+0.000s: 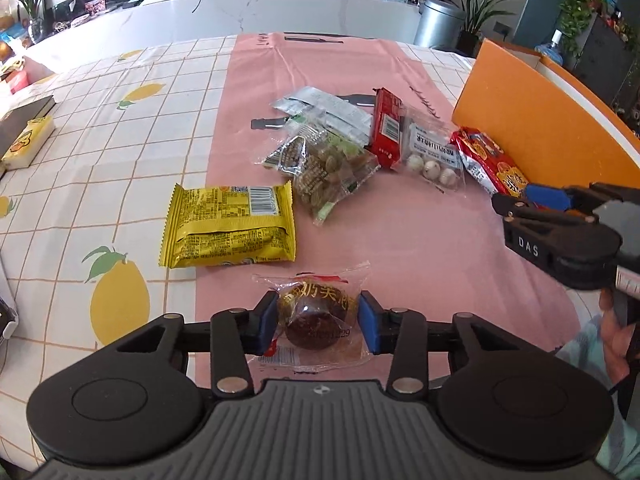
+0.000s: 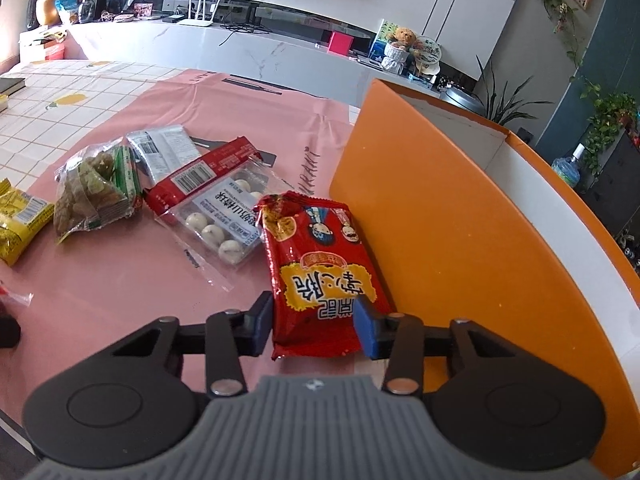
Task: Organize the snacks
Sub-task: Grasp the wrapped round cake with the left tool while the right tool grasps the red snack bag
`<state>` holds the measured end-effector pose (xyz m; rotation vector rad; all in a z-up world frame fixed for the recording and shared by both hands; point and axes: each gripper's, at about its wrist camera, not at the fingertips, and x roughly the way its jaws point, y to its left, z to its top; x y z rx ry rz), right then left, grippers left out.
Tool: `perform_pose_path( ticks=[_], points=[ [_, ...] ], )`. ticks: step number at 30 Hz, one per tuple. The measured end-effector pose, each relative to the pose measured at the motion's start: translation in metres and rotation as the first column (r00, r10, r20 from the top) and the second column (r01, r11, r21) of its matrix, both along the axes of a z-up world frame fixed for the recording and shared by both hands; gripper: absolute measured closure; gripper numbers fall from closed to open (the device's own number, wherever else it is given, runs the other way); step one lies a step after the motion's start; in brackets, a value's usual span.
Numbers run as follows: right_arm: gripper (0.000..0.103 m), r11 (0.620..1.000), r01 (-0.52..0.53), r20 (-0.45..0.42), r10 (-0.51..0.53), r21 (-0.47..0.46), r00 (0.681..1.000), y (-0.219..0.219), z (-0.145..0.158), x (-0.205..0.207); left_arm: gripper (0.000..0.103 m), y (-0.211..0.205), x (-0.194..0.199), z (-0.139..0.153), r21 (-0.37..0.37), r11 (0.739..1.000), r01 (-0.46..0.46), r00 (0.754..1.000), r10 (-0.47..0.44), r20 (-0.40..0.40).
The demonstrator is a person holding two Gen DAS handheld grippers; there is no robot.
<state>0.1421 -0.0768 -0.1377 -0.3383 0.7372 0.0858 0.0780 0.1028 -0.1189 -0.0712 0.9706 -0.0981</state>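
Observation:
My left gripper (image 1: 318,322) is shut on a clear-wrapped dark round cake (image 1: 316,306) lying on the pink mat (image 1: 420,240); both blue pads press its sides. My right gripper (image 2: 314,322) is shut on the near end of a red snack packet (image 2: 320,260), which lies against the orange box (image 2: 440,220). In the left wrist view the right gripper (image 1: 520,200) sits at the right edge beside that red packet (image 1: 486,162). A yellow packet (image 1: 230,226), a bag of green nuts (image 1: 332,172), a red bar (image 1: 388,128), a white-ball packet (image 1: 434,156) and a silver packet (image 1: 324,106) lie loose.
The orange box (image 1: 532,120) stands open at the table's right, with white inner walls. A lemon-print cloth (image 1: 120,128) covers the table left of the mat. A yellow-and-white block (image 1: 28,144) and a dark book lie at the far left. A person's hand (image 1: 612,328) holds the right gripper.

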Motion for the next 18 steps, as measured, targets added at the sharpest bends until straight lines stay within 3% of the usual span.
perform_pose_path(
  ticks=[2, 3, 6, 14, 18],
  points=[
    [0.084, 1.000, -0.017, 0.021, 0.018, -0.024, 1.000, 0.005, 0.001, -0.005, 0.056, 0.002, -0.002, -0.001, -0.011, 1.000, -0.013, 1.000, 0.013, 0.001],
    [0.093, 0.999, -0.027, 0.030, 0.028, -0.023, 0.999, 0.006, 0.002, -0.007, 0.056, 0.004, -0.002, -0.002, -0.019, 1.000, -0.021, 1.000, 0.021, 0.000],
    [0.098, 0.999, -0.039, 0.041, 0.039, 0.001, 0.998, 0.004, 0.009, -0.014, 0.057, 0.009, -0.004, -0.002, -0.044, 0.998, -0.034, 0.999, 0.034, 0.003],
    [0.099, 0.992, -0.110, -0.065, 0.114, 0.063, 0.991, 0.022, 0.017, -0.053, 0.057, 0.020, -0.002, 0.001, -0.111, 0.992, -0.059, 0.998, 0.061, 0.006],
    [0.093, 0.983, -0.167, -0.078, 0.173, 0.080, 0.982, 0.035, 0.016, -0.063, 0.057, 0.024, -0.008, -0.004, -0.133, 0.989, -0.062, 0.998, 0.062, 0.001]
  ],
)
